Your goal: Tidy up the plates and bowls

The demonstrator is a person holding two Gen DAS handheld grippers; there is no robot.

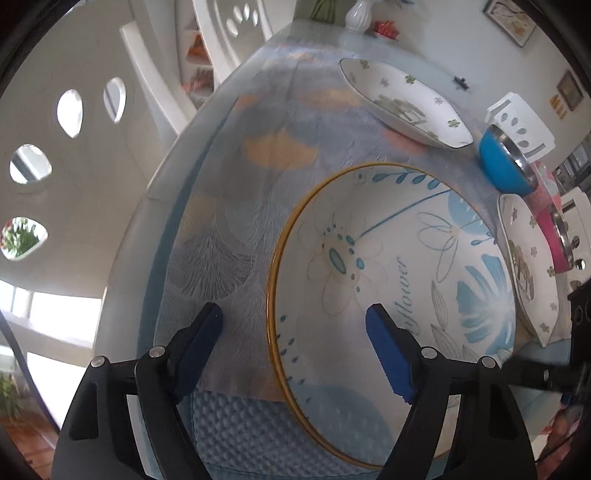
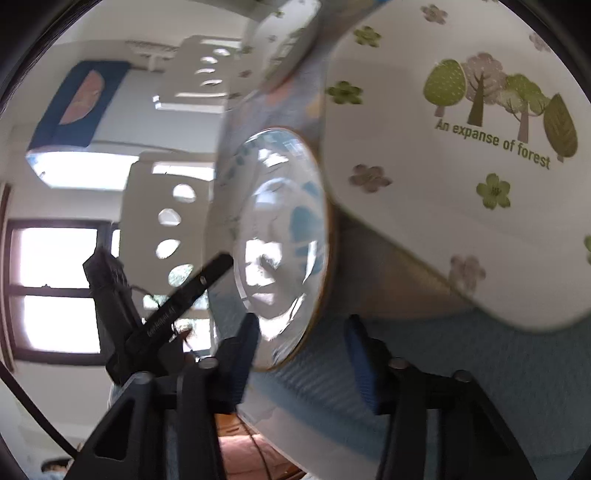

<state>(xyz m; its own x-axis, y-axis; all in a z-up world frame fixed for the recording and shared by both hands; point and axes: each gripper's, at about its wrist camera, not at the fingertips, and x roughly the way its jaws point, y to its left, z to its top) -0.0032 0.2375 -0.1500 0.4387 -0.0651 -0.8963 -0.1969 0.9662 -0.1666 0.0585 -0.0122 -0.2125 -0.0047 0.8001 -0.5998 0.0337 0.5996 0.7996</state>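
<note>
A round blue-flower plate with a yellow rim (image 1: 399, 280) lies on the table runner. My left gripper (image 1: 295, 321) is open, its jaws straddling the plate's left rim, one finger over the plate and one over the cloth. White forest-print plates sit at the back (image 1: 402, 99) and at the right (image 1: 532, 266). In the right wrist view my right gripper (image 2: 301, 345) is open, its jaws either side of the flower plate's rim (image 2: 295, 354). The forest plate (image 2: 461, 155) lies just beyond, overlapping the flower plate's edge.
A blue bowl (image 1: 506, 162) and a pink bowl (image 1: 554, 232) stand at the table's right side. A white vase (image 1: 358, 14) and a red item (image 1: 386, 27) stand at the far end. White chairs ring the table (image 1: 166, 236). The left gripper body (image 2: 122, 295) shows left.
</note>
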